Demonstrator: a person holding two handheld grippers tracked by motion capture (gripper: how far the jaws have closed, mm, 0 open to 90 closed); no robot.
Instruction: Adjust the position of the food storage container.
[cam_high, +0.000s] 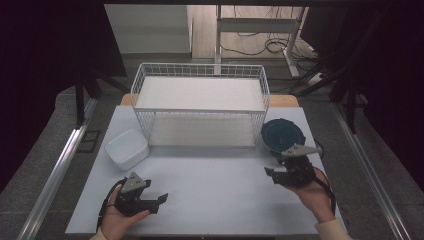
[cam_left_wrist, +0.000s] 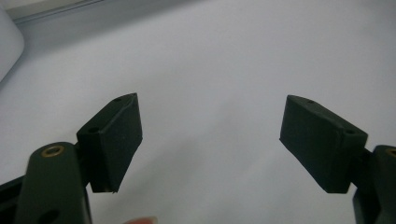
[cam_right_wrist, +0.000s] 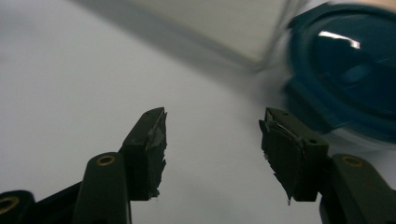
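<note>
A: Both sets of jaws stand open with nothing between them. The right gripper (cam_high: 283, 173), at lower right of the high view, is just beside the dark round lidded container (cam_high: 283, 136).

B: Then square the jaws to its rim before closing. Contents?

A: Hidden by the lid. The white square container (cam_high: 126, 148), left of centre, is lidded too. The wire basket (cam_high: 200, 70) looks empty. The left gripper (cam_high: 150, 201) rests at lower left.

The round dark-teal lid (cam_right_wrist: 348, 70) looks like glossy plastic; the wire basket (cam_high: 200, 70) is white-coated metal; the white container (cam_high: 126, 148) is smooth, matt plastic; the bench (cam_high: 210, 185) is smooth, matt white.
</note>
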